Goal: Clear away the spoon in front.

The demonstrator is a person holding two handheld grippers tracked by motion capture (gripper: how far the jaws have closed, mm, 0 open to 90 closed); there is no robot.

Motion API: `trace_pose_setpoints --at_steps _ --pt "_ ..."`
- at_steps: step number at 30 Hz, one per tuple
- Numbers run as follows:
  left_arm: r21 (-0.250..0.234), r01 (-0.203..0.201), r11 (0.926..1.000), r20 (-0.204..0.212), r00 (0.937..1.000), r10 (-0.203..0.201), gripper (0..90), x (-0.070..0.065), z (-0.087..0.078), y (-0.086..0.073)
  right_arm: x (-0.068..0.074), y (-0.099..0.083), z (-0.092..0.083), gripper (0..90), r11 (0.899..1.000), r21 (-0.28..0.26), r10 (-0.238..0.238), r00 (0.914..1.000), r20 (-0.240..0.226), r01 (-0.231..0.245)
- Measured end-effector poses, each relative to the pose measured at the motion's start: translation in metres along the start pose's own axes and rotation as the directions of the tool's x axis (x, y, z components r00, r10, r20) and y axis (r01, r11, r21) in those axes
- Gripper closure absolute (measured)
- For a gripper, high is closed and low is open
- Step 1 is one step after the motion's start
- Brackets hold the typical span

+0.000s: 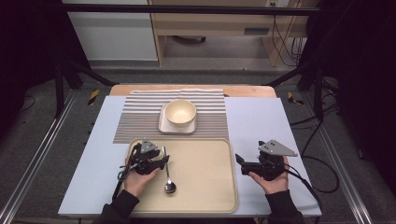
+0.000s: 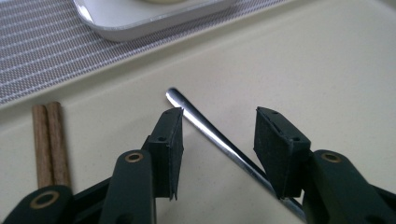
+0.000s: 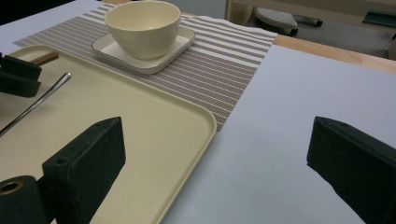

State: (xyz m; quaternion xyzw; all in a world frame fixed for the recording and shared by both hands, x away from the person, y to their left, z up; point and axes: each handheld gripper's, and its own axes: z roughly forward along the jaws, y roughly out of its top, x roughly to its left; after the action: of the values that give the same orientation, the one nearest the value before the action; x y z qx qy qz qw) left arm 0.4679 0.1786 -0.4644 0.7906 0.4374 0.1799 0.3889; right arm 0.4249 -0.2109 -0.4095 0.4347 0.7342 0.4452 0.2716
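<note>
A metal spoon point(image 1: 166, 173) lies on the beige tray point(image 1: 205, 186), handle pointing away from me, bowl end near the front. My left gripper point(image 1: 164, 161) hangs low over the tray's left part, its jaws open on either side of the spoon handle point(image 2: 210, 133) without pressing it. The right gripper point(image 1: 239, 163) rests over the blue-grey table just right of the tray, jaws wide open and empty point(image 3: 217, 140). A cream bowl point(image 1: 180, 112) sits on a square white plate point(image 1: 163, 125) on the striped placemat point(image 1: 140, 121).
Two brown wooden chopsticks point(image 2: 49, 140) lie on the tray left of the spoon handle. The tray's raised rim point(image 3: 205, 135) runs between my right gripper and the spoon. Bare table surface point(image 1: 261, 121) lies to the right of the placemat.
</note>
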Motion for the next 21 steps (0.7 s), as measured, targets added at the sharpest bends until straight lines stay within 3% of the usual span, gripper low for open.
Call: trace_pose_setpoints --at_steps 4,7,16,21 --pt "-0.078 0.007 0.997 0.041 0.9992 -0.004 55.9 -0.002 -0.016 0.003 0.0 0.0 -0.001 4.7 1.0 -0.004 0.002 1.0 -0.001 -0.002" --pt "-0.098 -0.012 0.9951 0.069 0.9975 0.019 63.3 -0.007 -0.025 0.004 -0.001 0.001 -0.002 4.8 1.0 -0.006 0.002 1.0 -0.001 -0.002" --pt "-0.029 -0.094 0.9951 0.149 0.984 0.098 88.1 -0.025 -0.022 -0.003 0.0 0.001 -0.003 4.7 1.0 -0.01 0.0 1.0 -0.003 -0.001" --pt "0.012 -0.138 0.9903 0.177 0.975 0.134 89.6 -0.031 -0.017 -0.006 0.0 0.001 -0.002 4.8 1.0 -0.006 0.003 1.0 -0.005 -0.003"
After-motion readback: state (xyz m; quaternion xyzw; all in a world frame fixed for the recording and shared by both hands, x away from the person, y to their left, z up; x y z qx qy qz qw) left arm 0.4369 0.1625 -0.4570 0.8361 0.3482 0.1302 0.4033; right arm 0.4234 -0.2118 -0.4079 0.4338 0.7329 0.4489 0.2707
